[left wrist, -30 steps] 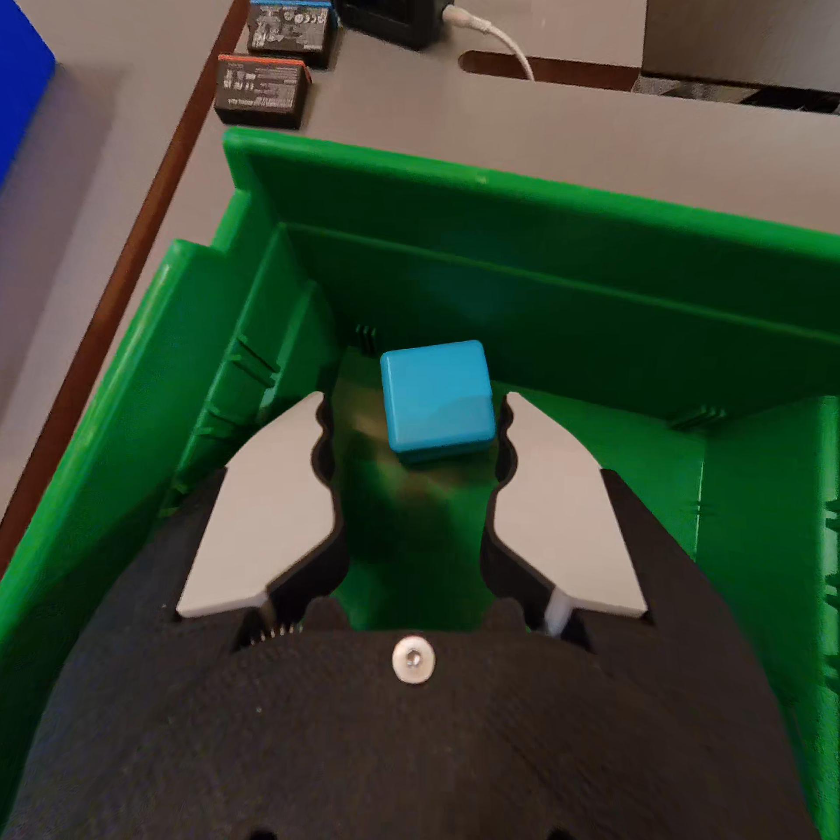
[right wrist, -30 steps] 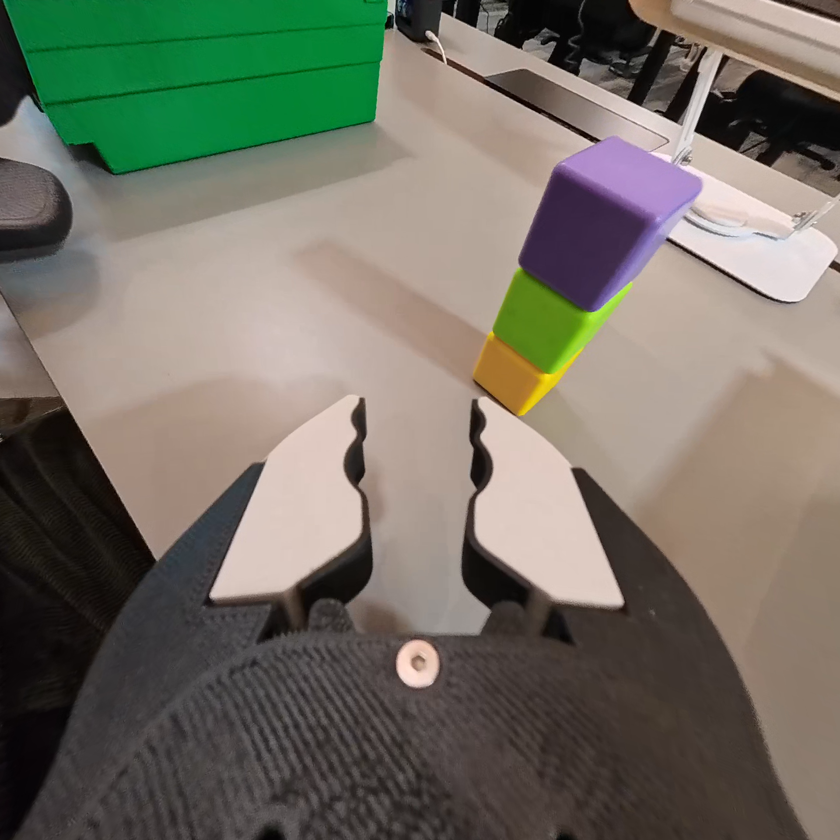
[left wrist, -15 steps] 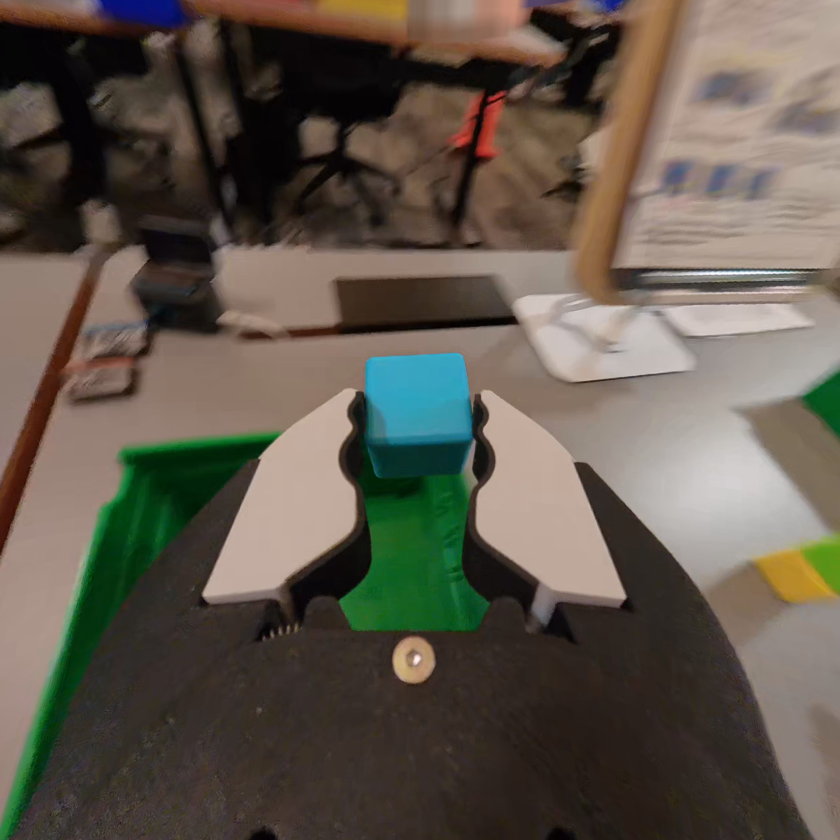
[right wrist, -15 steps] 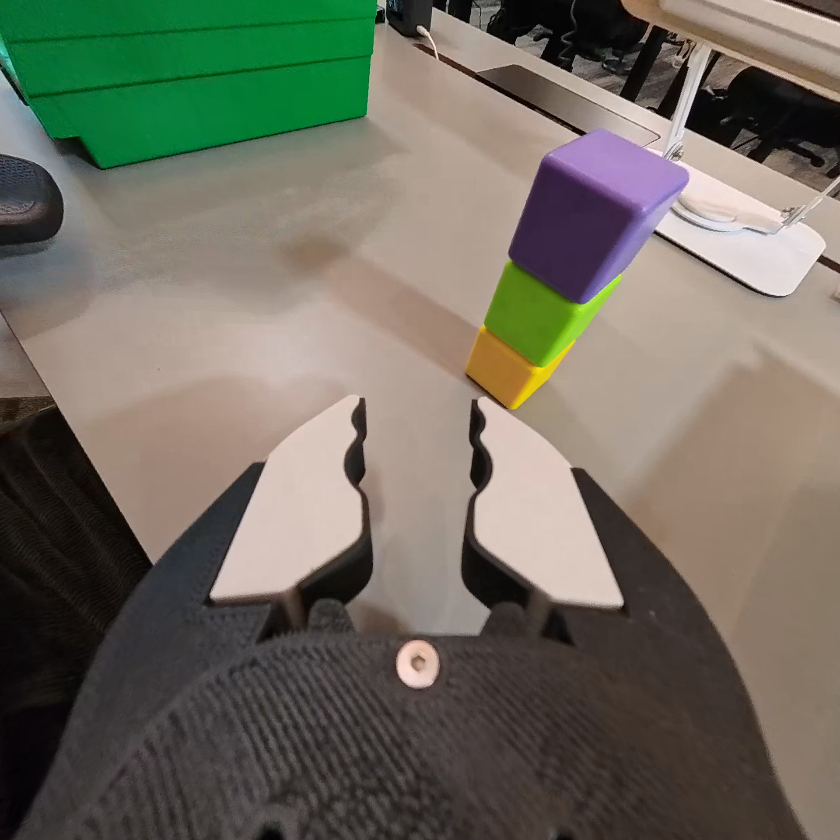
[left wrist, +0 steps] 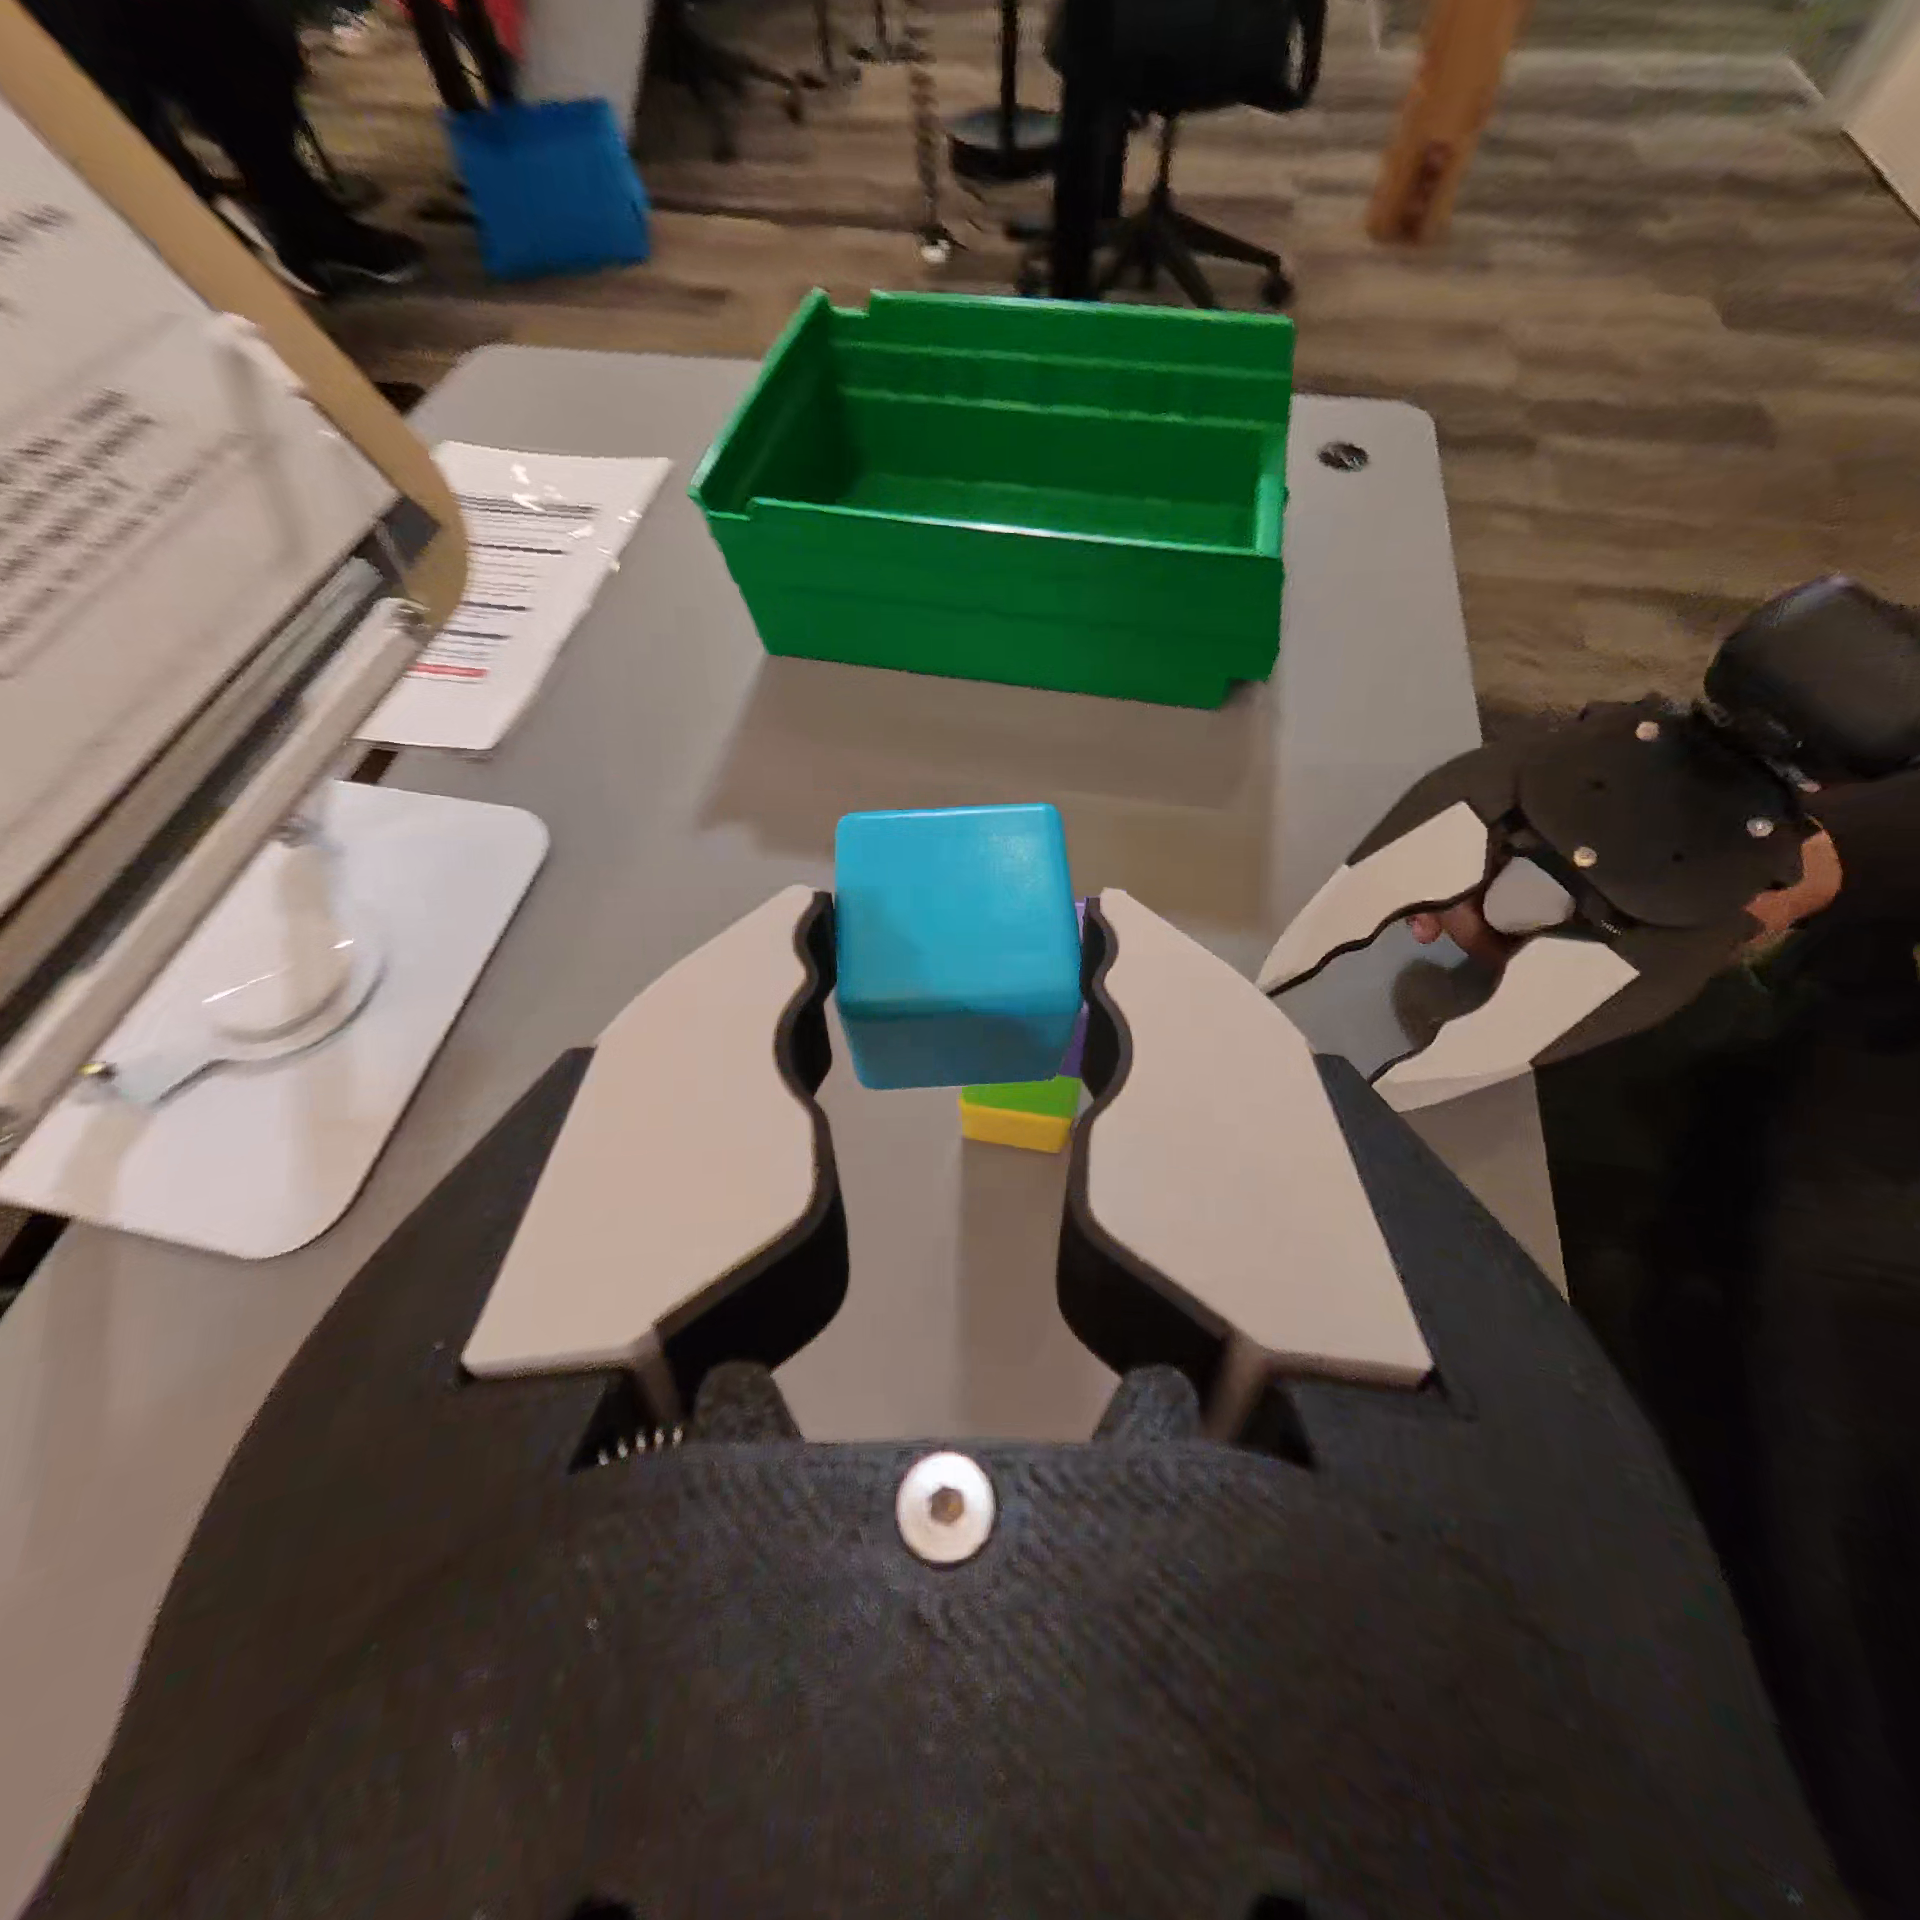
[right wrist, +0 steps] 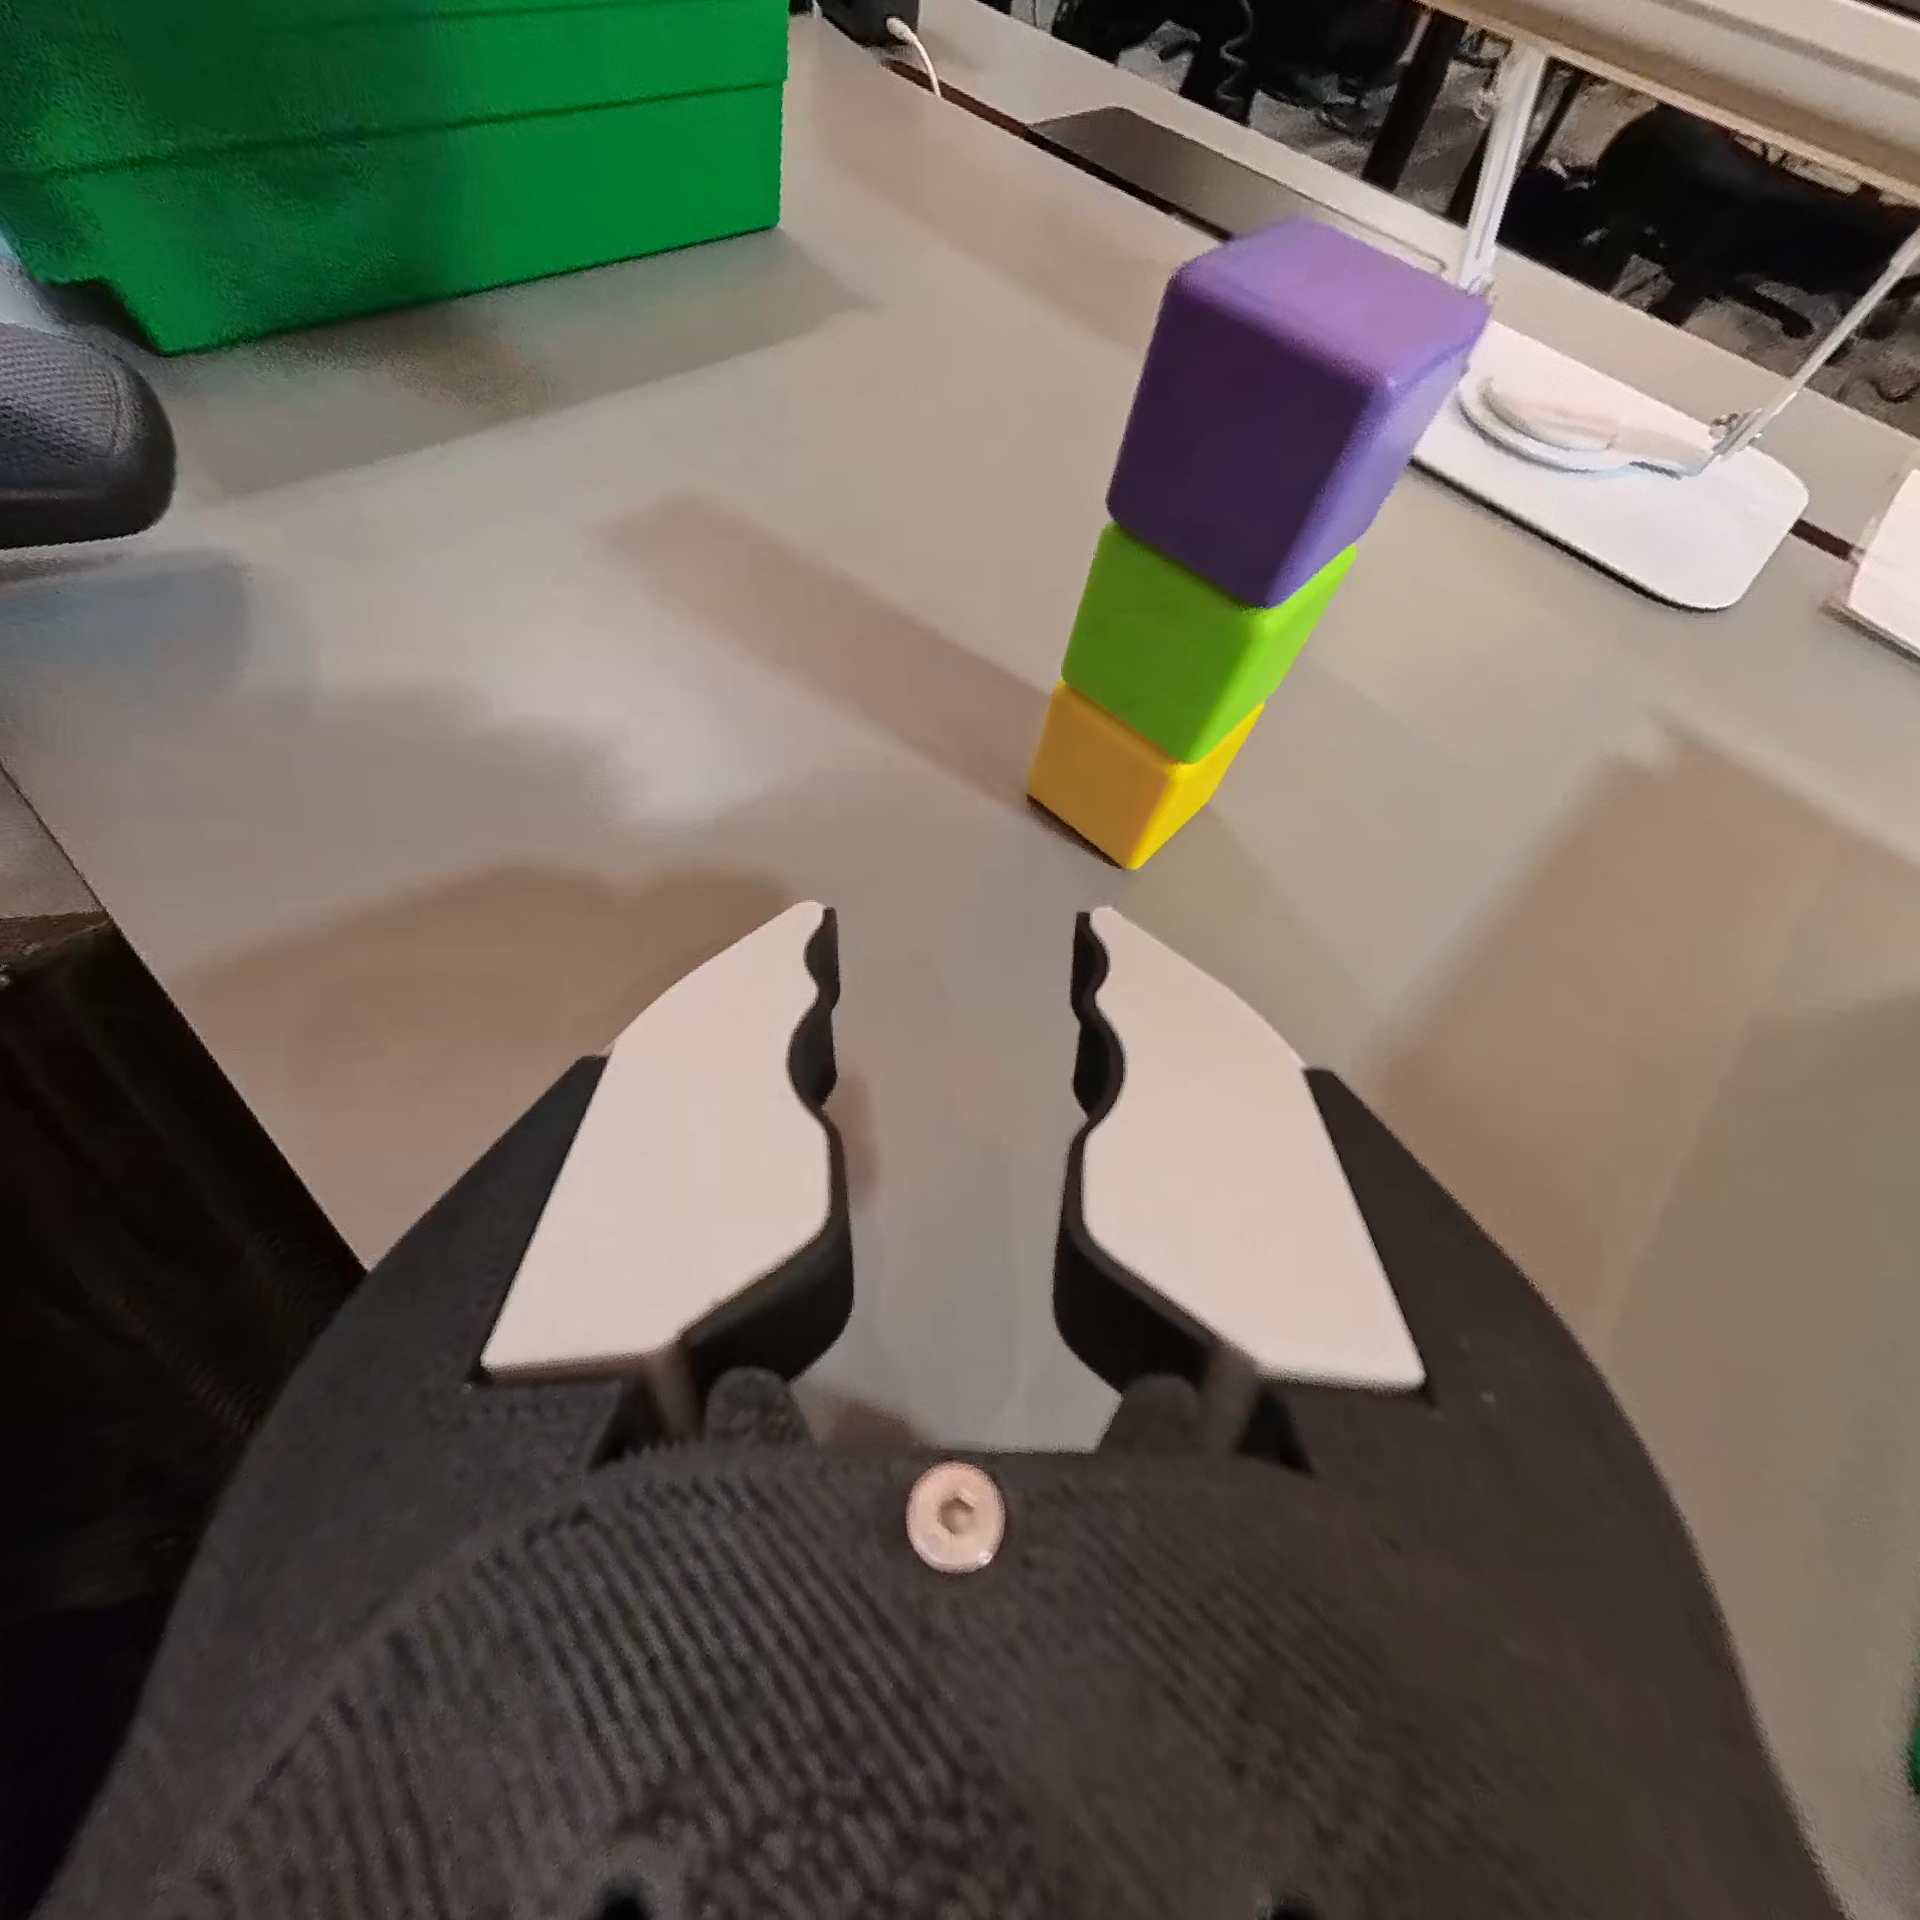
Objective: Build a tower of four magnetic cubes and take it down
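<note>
Between the fingertips of the left gripper (left wrist: 954, 940) sits a blue cube (left wrist: 954, 940), clamped on both sides and lifted above the grey table (left wrist: 665, 727). Just behind the cube stands a tower: yellow block (right wrist: 1127, 784), green block (right wrist: 1190, 644), purple block (right wrist: 1283, 405) on top. Right of the tower, the right gripper (right wrist: 951, 940) hovers, parted and empty. Beyond the tower, a green plastic bin (left wrist: 997, 613) with ribbed walls looks empty.

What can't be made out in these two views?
- Left wrist view: the purple cube is almost wholly hidden behind the blue cube held in the left gripper; the green cube and yellow cube show partly.
- Right wrist view: the green bin is cut off by the top and left edges, so its inside is unseen.
</note>
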`<state>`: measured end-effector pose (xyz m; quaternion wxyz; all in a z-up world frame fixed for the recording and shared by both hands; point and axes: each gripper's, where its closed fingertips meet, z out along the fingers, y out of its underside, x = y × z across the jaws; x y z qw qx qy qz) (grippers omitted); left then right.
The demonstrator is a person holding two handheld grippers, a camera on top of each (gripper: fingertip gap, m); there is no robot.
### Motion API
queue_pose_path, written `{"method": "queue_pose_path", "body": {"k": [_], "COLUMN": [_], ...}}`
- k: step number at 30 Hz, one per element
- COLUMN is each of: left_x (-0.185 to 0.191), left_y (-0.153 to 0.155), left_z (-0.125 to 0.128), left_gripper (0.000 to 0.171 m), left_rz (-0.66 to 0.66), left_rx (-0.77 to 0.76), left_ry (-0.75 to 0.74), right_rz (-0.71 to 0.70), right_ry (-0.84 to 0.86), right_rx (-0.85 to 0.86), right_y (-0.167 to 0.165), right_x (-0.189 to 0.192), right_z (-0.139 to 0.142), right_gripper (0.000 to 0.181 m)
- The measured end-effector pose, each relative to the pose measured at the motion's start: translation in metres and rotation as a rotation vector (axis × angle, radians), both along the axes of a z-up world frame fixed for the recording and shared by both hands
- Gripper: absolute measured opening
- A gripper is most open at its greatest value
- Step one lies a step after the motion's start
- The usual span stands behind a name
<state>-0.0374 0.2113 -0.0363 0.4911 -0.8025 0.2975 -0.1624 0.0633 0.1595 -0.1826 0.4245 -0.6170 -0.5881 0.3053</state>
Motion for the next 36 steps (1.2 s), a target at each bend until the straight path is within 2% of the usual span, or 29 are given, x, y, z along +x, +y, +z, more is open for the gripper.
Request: {"method": "queue_pose_path", "body": {"k": [3,7,16,23,35,36], "left_x": [0.012,0.019,0.043,0.043,0.04,0.038], "left_y": [0.006,0.008,0.014,0.015,0.017,0.019], "left_z": [-0.011,-0.006,-0.023,-0.042,-0.04,-0.04], "left_gripper": [0.046,0.046,0.045,0.045,0.046,0.05], "left_rz": [-0.052,-0.107,-0.195,-0.201,-0.194,-0.175], "left_rx": [-0.02,-0.033,-0.069,-0.099,-0.059,-0.043], "left_ry": [0.012,-0.038,0.007,0.069,0.023,0.026], "right_rz": [-0.024,-0.051,-0.086,-0.09,-0.093,-0.094], "right_ry": [-0.004,-0.009,-0.02,-0.012,-0.008,-0.008], "right_rx": [-0.002,-0.003,0.002,-0.009,-0.009,-0.009], "right_y": [0.003,0.004,0.006,0.007,0.009,0.009], "right_x": [0.007,0.015,0.024,0.025,0.026,0.026], "right_z": [-0.001,-0.003,-0.006,-0.005,-0.004,-0.004], "right_gripper": [0.044,0.043,0.043,0.043,0.043,0.043]}}
